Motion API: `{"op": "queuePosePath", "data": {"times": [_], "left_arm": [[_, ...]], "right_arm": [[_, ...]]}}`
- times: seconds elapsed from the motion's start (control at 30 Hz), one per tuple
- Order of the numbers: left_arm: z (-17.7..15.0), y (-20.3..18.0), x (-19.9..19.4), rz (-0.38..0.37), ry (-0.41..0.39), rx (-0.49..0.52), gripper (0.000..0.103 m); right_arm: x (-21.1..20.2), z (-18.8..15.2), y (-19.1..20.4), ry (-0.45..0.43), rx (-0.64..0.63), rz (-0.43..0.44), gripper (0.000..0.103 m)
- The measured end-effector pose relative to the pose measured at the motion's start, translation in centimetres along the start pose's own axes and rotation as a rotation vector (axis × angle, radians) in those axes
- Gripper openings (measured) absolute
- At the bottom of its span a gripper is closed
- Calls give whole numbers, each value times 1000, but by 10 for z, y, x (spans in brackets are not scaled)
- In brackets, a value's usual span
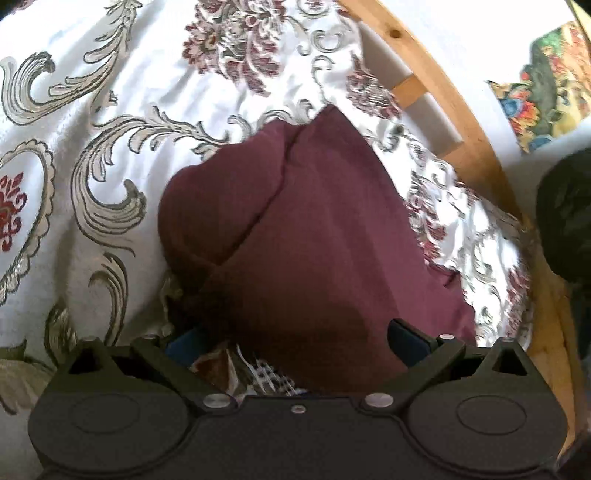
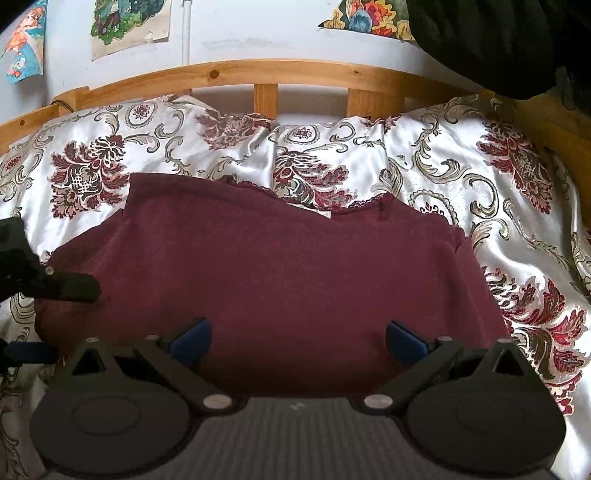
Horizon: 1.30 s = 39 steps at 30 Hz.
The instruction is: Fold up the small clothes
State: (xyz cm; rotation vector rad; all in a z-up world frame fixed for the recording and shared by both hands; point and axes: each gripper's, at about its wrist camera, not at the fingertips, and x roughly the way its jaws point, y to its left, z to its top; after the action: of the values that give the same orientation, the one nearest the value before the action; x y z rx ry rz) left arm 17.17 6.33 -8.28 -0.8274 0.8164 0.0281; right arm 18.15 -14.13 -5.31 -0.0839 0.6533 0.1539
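A maroon top [image 2: 280, 266] lies flat on the floral bedspread [image 2: 443, 162], its lace-trimmed neckline towards the headboard. My right gripper [image 2: 299, 339] is open just above the garment's near hem, blue pads wide apart. At the top's left edge my left gripper [image 2: 75, 323] has one black finger above the cloth and one blue-padded finger below it. In the left wrist view the maroon top [image 1: 314, 229] is bunched with a fold line and fills the gap of my open left gripper [image 1: 295, 341]. Its left pad is partly hidden by the cloth.
A wooden slatted headboard [image 2: 266, 74] runs behind the bed, and the wooden bed frame [image 1: 476, 144] curves along the right. Colourful pictures [image 2: 129, 22] hang on the white wall. A dark bulky fabric mass [image 2: 498, 40] sits at the upper right.
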Motion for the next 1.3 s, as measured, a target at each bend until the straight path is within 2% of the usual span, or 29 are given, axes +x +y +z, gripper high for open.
{"op": "queuePosePath", "data": {"times": [0.17, 0.33, 0.53, 0.63, 0.7, 0.73, 0.83, 0.9, 0.97, 1.3], "left_arm": [[8, 10, 7, 6, -20, -56, 100], [4, 7, 3, 35, -25, -14, 90], [6, 10, 0, 45, -45, -31, 73], [9, 12, 1, 45, -41, -50, 57], [12, 14, 1, 48, -43, -67, 42], [12, 14, 0, 46, -45, -74, 40], [12, 13, -3, 38, -61, -69, 25], [12, 8, -6, 37, -79, -37, 20], [11, -2, -10, 42, -103, 36, 19], [17, -57, -24, -11, -170, 329, 17]], "right_arm": [[2, 0, 0, 12, 0, 1, 103], [4, -1, 0, 34, -2, -3, 103], [6, -3, 3, 47, -18, -13, 103], [8, -3, 3, 58, -21, -15, 103], [9, -3, 2, 61, -22, -14, 103], [9, -3, 2, 62, -22, -14, 103], [9, -3, 2, 64, -20, -13, 103], [9, -3, 1, 67, -17, -12, 103], [9, -2, 0, 75, -13, -8, 103], [4, 1, -8, 109, 3, -15, 103]]}}
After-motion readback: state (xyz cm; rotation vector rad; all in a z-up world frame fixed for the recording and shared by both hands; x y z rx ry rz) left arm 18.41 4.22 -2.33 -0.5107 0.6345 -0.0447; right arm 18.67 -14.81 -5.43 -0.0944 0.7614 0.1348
